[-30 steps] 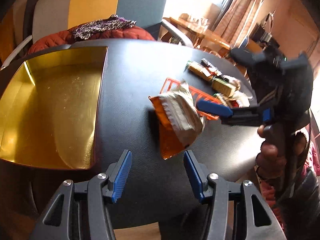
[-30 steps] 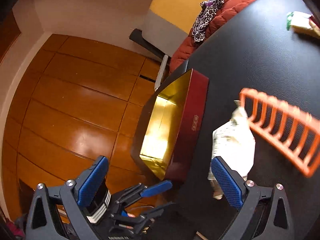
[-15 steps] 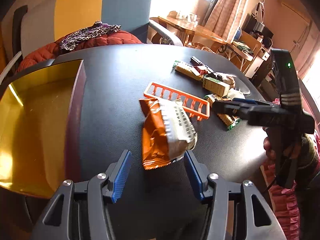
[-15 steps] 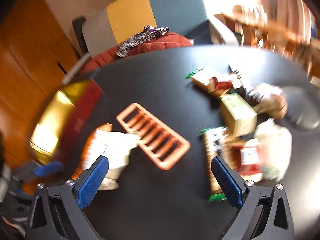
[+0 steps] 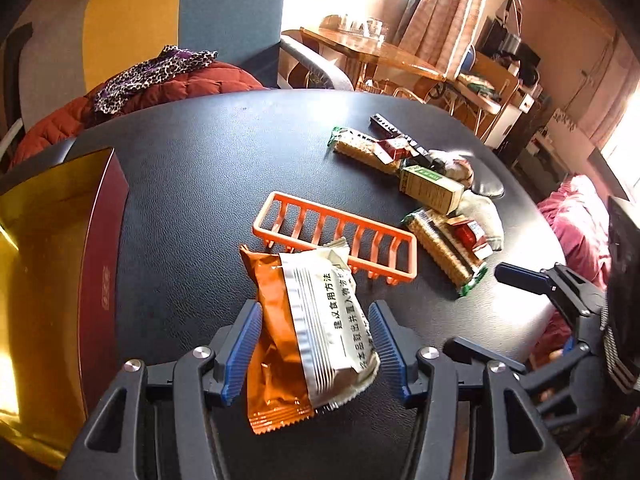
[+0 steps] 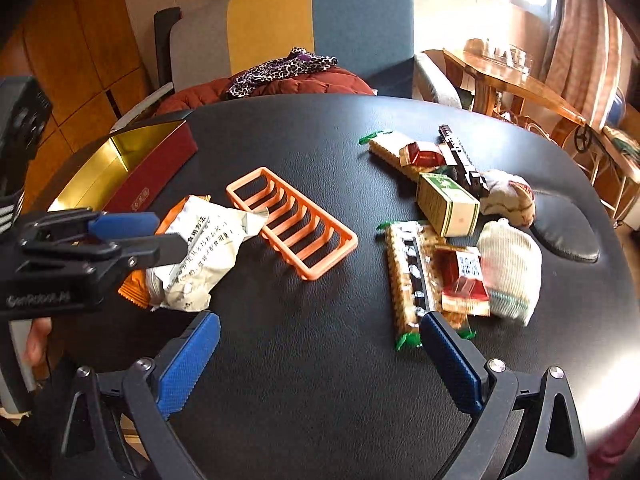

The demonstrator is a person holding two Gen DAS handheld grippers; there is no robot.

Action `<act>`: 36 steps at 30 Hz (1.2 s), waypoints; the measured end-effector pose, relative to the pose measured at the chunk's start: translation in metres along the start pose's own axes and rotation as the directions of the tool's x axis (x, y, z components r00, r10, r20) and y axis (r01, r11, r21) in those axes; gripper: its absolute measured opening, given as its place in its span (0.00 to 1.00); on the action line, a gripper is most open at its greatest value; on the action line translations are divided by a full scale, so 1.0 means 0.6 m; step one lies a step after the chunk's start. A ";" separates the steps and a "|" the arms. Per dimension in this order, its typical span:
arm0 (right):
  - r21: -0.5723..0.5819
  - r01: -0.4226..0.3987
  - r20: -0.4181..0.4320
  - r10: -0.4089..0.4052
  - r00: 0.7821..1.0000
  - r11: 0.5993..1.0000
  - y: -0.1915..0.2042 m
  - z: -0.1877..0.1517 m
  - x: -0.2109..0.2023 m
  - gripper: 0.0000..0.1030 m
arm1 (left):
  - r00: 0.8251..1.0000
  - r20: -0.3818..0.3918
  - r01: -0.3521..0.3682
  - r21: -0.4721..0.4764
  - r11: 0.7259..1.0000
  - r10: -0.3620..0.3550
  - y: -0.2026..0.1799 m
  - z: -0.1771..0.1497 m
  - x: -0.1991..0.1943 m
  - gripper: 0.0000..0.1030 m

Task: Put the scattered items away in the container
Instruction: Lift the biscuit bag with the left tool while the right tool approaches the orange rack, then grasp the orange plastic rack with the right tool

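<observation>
Surveying counter [image 6: 320, 360]: black, round, holds everything.
Container [image 6: 120, 152]: gold-lined box, left of orange rack [image 6: 292, 222].
Snack packet [image 5: 316, 324]: beside rack, between left gripper [image 5: 316, 354] jaws, which are opening.
Right gripper [image 6: 320, 364]: wide, empty, near rack.

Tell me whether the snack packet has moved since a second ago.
Yes. The snack packet was held above the table; now it lies on it beside the orange rack, between the opening left tool's pads.

Bright window glare upper right, sharp focus, fisheye-curved dark edges
</observation>
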State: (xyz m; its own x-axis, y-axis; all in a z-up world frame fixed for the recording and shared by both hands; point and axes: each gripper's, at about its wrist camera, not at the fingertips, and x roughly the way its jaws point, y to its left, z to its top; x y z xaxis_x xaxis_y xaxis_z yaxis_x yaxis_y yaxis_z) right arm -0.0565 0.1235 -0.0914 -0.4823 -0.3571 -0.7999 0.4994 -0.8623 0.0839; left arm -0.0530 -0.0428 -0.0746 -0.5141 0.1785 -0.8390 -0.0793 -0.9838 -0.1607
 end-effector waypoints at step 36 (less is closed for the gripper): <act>-0.479 -0.075 -0.261 -0.060 0.963 0.875 0.073 0.156 0.190 0.87 | 0.993 -0.070 0.087 -0.143 0.986 -0.098 0.066 -0.076 0.016 0.71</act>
State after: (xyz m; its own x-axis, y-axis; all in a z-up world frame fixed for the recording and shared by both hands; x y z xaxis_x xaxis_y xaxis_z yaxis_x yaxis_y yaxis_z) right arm -0.1567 0.0114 -0.1231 -0.3065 -0.1985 -0.9309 0.8177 -0.5555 -0.1508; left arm -0.0218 -0.0791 -0.1126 -0.4423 0.2745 -0.8538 -0.0004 -0.9521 -0.3059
